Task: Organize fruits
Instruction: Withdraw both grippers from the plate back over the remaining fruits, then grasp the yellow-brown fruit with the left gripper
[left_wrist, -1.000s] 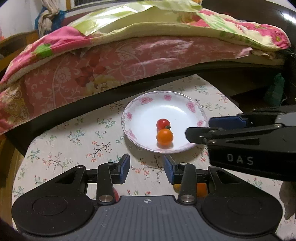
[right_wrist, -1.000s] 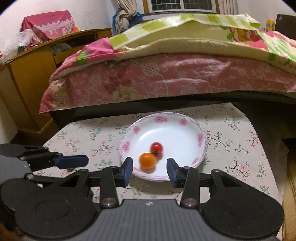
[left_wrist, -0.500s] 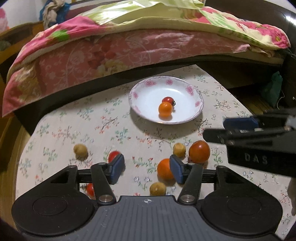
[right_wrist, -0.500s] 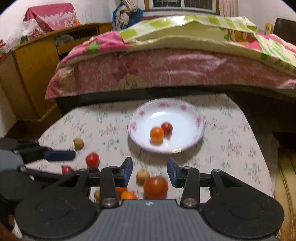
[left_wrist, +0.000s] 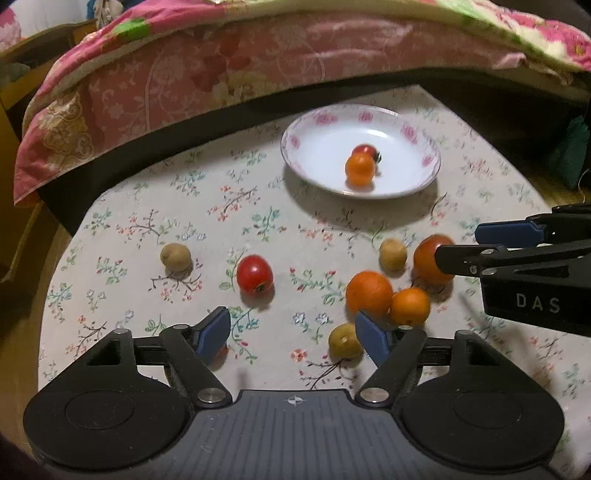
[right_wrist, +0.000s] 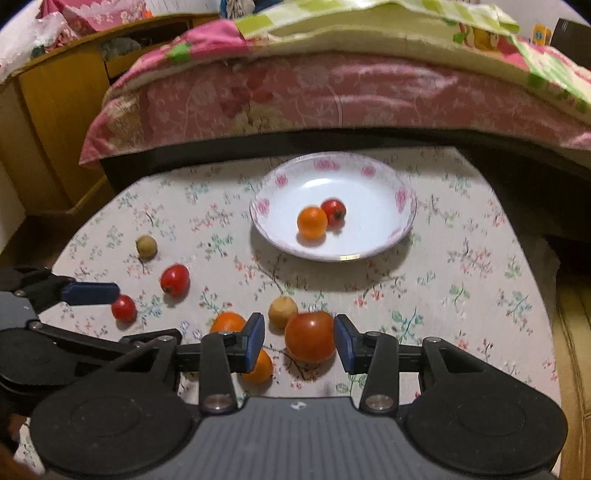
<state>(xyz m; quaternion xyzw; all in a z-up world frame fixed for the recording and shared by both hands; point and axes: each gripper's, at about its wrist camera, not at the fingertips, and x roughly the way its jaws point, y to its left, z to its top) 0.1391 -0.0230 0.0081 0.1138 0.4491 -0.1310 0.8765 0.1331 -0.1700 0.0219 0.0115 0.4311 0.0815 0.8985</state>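
A white plate with pink flowers (left_wrist: 424, 177) (right_wrist: 402, 225) holds a small orange (left_wrist: 359, 170) (right_wrist: 312, 222) and a cherry tomato (left_wrist: 365, 150) (right_wrist: 333, 211). Loose on the floral tablecloth lie a large tomato (right_wrist: 309, 341) (left_wrist: 430, 258), two oranges (left_wrist: 368, 293) (left_wrist: 410, 305), a red tomato (left_wrist: 255, 274) (right_wrist: 174, 280), a small red tomato (right_wrist: 123, 308) and brown round fruits (left_wrist: 176, 256) (left_wrist: 392, 254) (left_wrist: 343, 340). My right gripper (right_wrist: 299, 341) is open with the large tomato between its pads. My left gripper (left_wrist: 291, 332) is open and empty above the cloth.
A bed with a pink floral quilt (left_wrist: 240, 74) (right_wrist: 332, 85) runs along the table's far edge. A wooden cabinet (right_wrist: 55, 122) stands at the left. The table edge drops off at the right (right_wrist: 550, 295).
Both grippers have pulled back from the plate toward the near side of the table. The loose fruits came into view. The right gripper now has the large tomato between its open pads.
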